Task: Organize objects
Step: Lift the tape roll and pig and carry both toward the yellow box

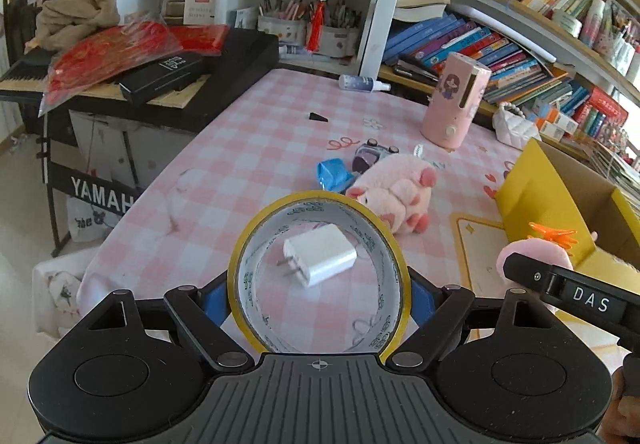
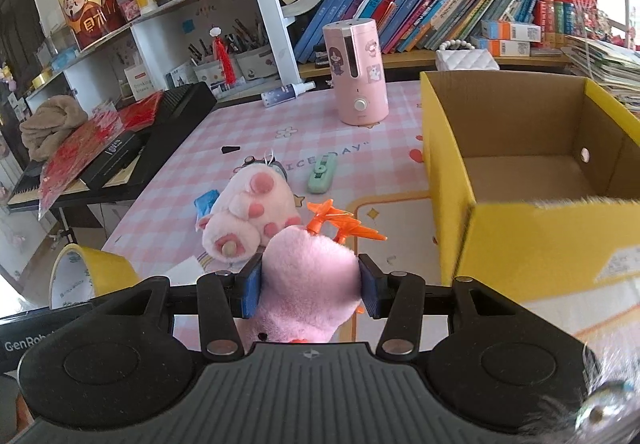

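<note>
Pink plush toy (image 2: 308,276) clamped in right gripper (image 2: 310,286) jaws, just left of open yellow box (image 2: 448,179); left gripper (image 1: 319,296) jaws pinch tape roll (image 1: 320,199) upright, farther left of box.

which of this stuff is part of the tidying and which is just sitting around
In the job: tape roll in left gripper, pink plush in right gripper, yellow box, pig toy, charger.
Lying about: humidifier, books, keyboard.

Right gripper (image 2: 311,286) clamped on a pink plush toy (image 2: 310,280) with orange spikes. Beyond it, a plush pig (image 2: 250,211) lying on the checked tablecloth (image 2: 248,131). To the right, an open yellow box (image 2: 520,244).
</note>
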